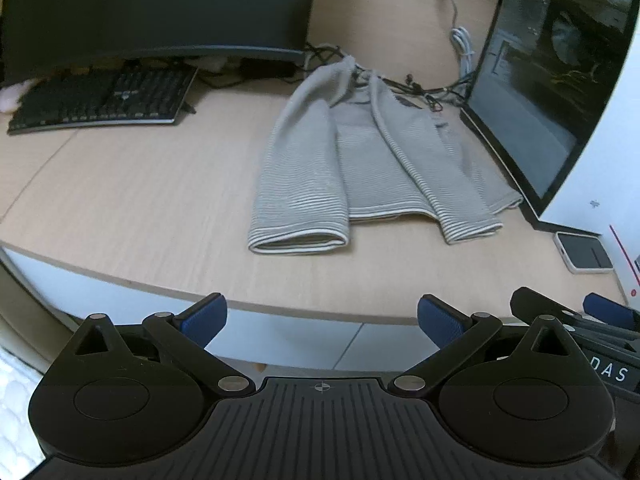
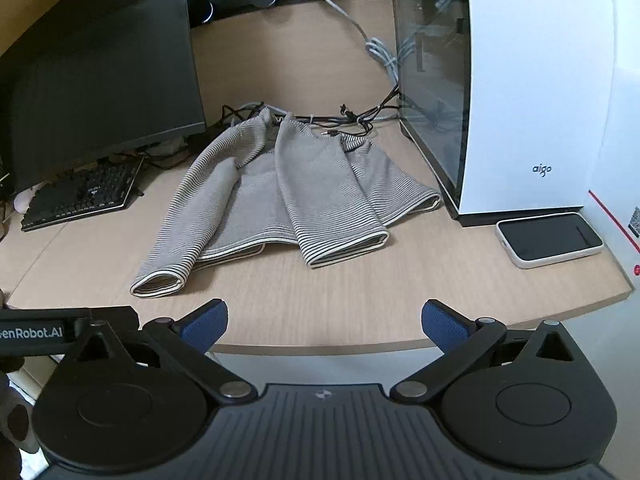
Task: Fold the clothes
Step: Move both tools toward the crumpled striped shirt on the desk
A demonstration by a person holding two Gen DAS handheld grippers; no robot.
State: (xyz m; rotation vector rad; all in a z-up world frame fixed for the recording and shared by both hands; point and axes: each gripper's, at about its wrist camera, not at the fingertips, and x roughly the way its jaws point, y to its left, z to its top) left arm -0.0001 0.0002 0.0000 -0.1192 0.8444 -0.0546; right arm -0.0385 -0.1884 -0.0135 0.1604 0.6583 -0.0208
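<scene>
Pale wood-grain covers the desk [image 1: 132, 196] in the left wrist view, with a dark monitor [image 1: 160, 8] and a black keyboard [image 1: 104, 98] at the far left and a glass-sided computer case [image 1: 556, 80] at the far right. Between them lies the grey striped sweater [image 1: 360, 160], flat on the desk with both sleeves folded down over its body so the cuffs point toward the near edge. The left gripper [image 1: 322, 322] hangs off the desk's near edge, its blue-padded fingers spread wide with nothing between them; the sweater sits ahead of it and slightly to the right, well apart from the fingertips. A phone in a white case [image 1: 584, 252] rests at the right by the computer case, and part of the other gripper shows at the lower right corner. From the right wrist view the same desk [image 2: 400, 280] carries the sweater [image 2: 280, 196] ahead and left of centre, its left cuff nearest the front edge and its right side lying close to the white computer case [image 2: 520, 100]. The right gripper [image 2: 324, 326] is also wide open and empty, poised over the desk's front edge, with bare wood between its pads and the sweater's hem. The phone [image 2: 550, 240] lies face up just beside the case's base, and tangled cables [image 2: 352, 116] run behind the sweater's collar.
</scene>
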